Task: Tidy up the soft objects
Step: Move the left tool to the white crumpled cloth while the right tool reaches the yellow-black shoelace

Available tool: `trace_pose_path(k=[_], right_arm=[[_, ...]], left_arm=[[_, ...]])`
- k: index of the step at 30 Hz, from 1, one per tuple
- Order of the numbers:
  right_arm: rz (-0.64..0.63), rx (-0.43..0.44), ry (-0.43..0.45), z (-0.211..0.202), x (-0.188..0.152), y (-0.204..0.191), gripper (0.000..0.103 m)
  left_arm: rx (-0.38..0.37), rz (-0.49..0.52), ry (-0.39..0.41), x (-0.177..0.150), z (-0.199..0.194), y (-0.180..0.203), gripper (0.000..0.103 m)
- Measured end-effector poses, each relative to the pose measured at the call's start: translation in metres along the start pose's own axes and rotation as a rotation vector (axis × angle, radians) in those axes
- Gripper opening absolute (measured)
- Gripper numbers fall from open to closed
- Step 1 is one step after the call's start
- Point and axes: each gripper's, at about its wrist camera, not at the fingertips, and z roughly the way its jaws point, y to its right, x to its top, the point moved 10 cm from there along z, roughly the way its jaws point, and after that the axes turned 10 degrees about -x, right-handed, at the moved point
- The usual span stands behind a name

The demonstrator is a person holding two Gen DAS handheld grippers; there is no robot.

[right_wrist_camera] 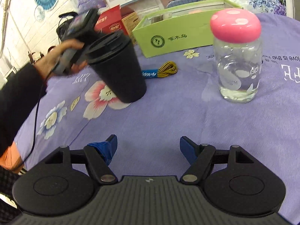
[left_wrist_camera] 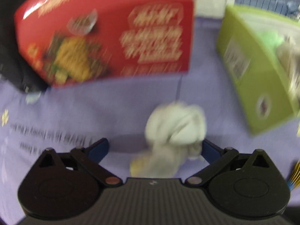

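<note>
Left wrist view, blurred: left hand-held gripper (left_wrist_camera: 155, 147) spread wide, crumpled white cloth (left_wrist_camera: 175, 129) between fingers on purple tablecloth (left_wrist_camera: 84, 108). Right wrist view: right hand-held gripper (right_wrist_camera: 148, 148) wide, empty, low over table; green box (right_wrist_camera: 180, 35) far.

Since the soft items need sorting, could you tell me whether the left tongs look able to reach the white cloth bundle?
Probably yes: the left tongs are open, the white cloth bundle lies between them, and nothing blocks it.
</note>
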Motion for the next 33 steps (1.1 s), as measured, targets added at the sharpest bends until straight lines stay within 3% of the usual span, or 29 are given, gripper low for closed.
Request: trace_pose_path(k=[5, 9, 14, 16, 19, 21, 26, 30, 33], right_arm=[[-0.007, 0.079, 0.024, 0.006, 0.02, -0.007, 0.059], [-0.139, 0.037, 0.091, -0.003, 0.052, -0.018, 0.06], [-0.215, -0.006, 0.205, -0.034, 0.115, -0.014, 0.06], [-0.253, -0.027, 0.208, -0.043, 0.146, -0.008, 0.06], [-0.387, -0.093, 0.104, -0.027, 0.183, 0.0, 0.06], [-0.43, -0.096, -0.032, 0.001, 0.2, 0.007, 0.06], [-0.27, -0.079, -0.327, 0.081, 0.204, 0.006, 0.06], [-0.222, -0.14, -0.432, 0.124, 0.173, -0.007, 0.061], [-0.028, -0.092, -0.441, 0.141, 0.175, -0.01, 0.061]], left_arm=[[0.022, -0.089, 0.032, -0.057, -0.033, -0.056, 0.103], [0.002, -0.19, 0.035, -0.099, -0.054, -0.101, 0.103], [-0.033, -0.206, 0.102, -0.112, -0.087, -0.113, 0.102], [-0.064, -0.209, 0.14, -0.11, -0.102, -0.108, 0.102], [-0.097, -0.199, 0.196, -0.106, -0.119, -0.096, 0.102], [-0.122, -0.186, 0.218, -0.104, -0.127, -0.085, 0.102], [-0.165, -0.155, 0.256, -0.097, -0.14, -0.068, 0.103], [-0.188, -0.159, 0.266, -0.098, -0.143, -0.068, 0.103], [-0.188, -0.165, 0.27, -0.103, -0.148, -0.074, 0.103]])
